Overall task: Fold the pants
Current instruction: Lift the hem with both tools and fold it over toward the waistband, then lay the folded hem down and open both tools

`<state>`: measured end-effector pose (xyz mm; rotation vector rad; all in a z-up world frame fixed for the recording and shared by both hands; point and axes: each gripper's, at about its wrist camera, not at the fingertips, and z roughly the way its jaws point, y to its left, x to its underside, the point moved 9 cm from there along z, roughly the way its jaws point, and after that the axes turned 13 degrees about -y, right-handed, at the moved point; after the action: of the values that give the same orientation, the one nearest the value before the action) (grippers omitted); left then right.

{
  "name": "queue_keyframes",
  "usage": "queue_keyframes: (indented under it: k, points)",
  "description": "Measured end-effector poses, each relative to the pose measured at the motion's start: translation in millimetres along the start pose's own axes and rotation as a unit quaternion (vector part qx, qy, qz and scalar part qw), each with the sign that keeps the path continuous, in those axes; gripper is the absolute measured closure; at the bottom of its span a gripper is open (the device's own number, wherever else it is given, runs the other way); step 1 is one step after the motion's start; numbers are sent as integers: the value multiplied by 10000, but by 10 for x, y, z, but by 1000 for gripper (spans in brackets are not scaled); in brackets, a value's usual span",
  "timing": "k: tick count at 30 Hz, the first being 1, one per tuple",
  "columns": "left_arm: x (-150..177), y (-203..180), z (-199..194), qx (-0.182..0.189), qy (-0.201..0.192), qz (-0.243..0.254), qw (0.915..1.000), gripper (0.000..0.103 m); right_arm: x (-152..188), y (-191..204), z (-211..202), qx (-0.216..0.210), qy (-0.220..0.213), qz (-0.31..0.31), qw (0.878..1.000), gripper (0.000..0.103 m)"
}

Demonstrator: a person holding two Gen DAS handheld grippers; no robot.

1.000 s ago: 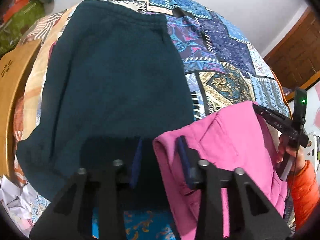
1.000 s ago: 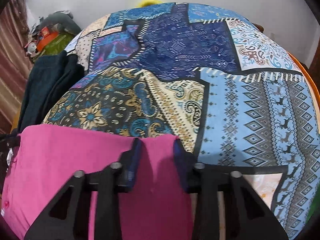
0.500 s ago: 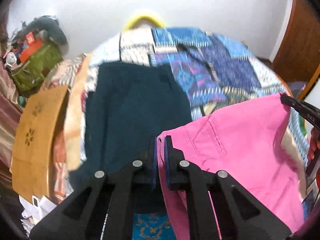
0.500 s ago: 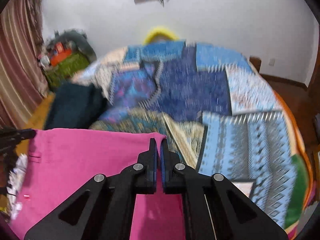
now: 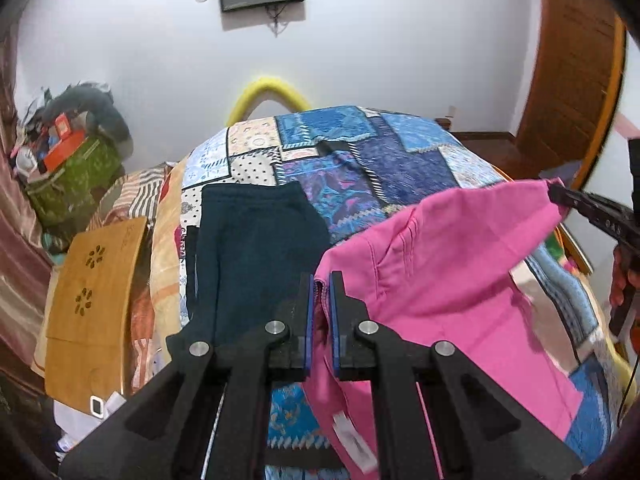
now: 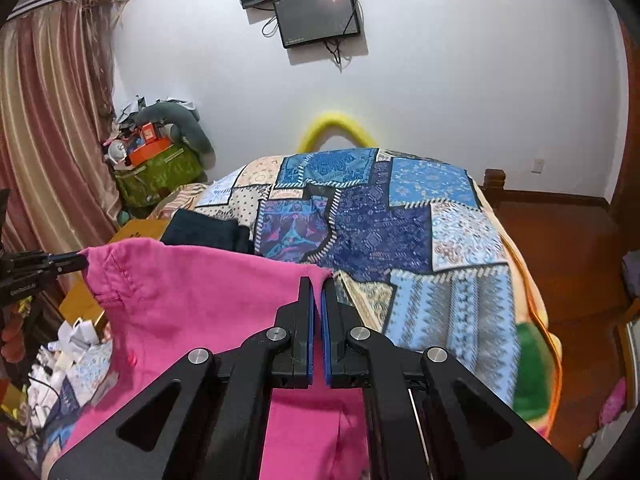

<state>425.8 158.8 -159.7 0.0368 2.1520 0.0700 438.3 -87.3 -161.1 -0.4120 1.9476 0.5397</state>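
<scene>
The pink pants (image 5: 452, 280) are bright magenta, some plain woven fabric, stretched out in the air by their top edge above the bed with the rest hanging down loose. There's a stitched seam showing near one corner and a little white tag dangling lower down.

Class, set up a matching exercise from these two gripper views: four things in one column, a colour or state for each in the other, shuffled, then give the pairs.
Column 1
1. pants
2. dark garment
3. foam arch
4. wall screen

Column 2
A. yellow, behind the bed
B. lying flat on the patchwork bedspread
C. pink, pinched at two corners by the left gripper and right gripper
D. mounted high, dark

Pairs: 1-C, 2-B, 3-A, 4-D
</scene>
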Motion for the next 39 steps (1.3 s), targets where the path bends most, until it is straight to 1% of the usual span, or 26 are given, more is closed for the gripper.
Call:
queue_keyframes:
  k: [3,8,16,19,22,25,29,32,34,37,39]
  points:
    - [74,-159,-233,82,-92,96,9999,96,71,3,-196,-21,-17,8,10000,100]
    - [272,-376,-540,269,-95,119,9995,96,219,37,-497,-70,28,-13,10000,100]
    - [747,-543,-889,453,107,-28,9989,96,574,63,-975,-36,204,-159,9997,100]
    - [937,-572,-957,504,217,-63,9985,96,745,71,-1095,-15,330,-165,9993,100]
    - [1144,-588,-999,455,322,-65,9984,96,958,96,-1201,-24,483,-73,9988,100]
    - [1396,-591,-1009,453,556,-155,9973,96,1214,142,-1272,11,648,-86,9979,100]
    - [1705,-603,-1010,498,900,-298,9942,96,1561,156,-1298,25,887,56,9960,100]
    - [1866,-579,-1046,454,1024,-357,9931,96,1768,144,-1324,32,1037,162,9945,99]
    - [1923,-555,-1087,403,1042,-352,9931,96,1898,132,-1345,94,1157,144,9931,97]
    - [1889,-506,-1159,277,948,-237,9948,96,2024,118,-1411,195,1324,49,9910,96]
    - [1794,-501,-1211,194,827,-99,9963,91,2042,137,-1485,142,1363,51,9905,96]
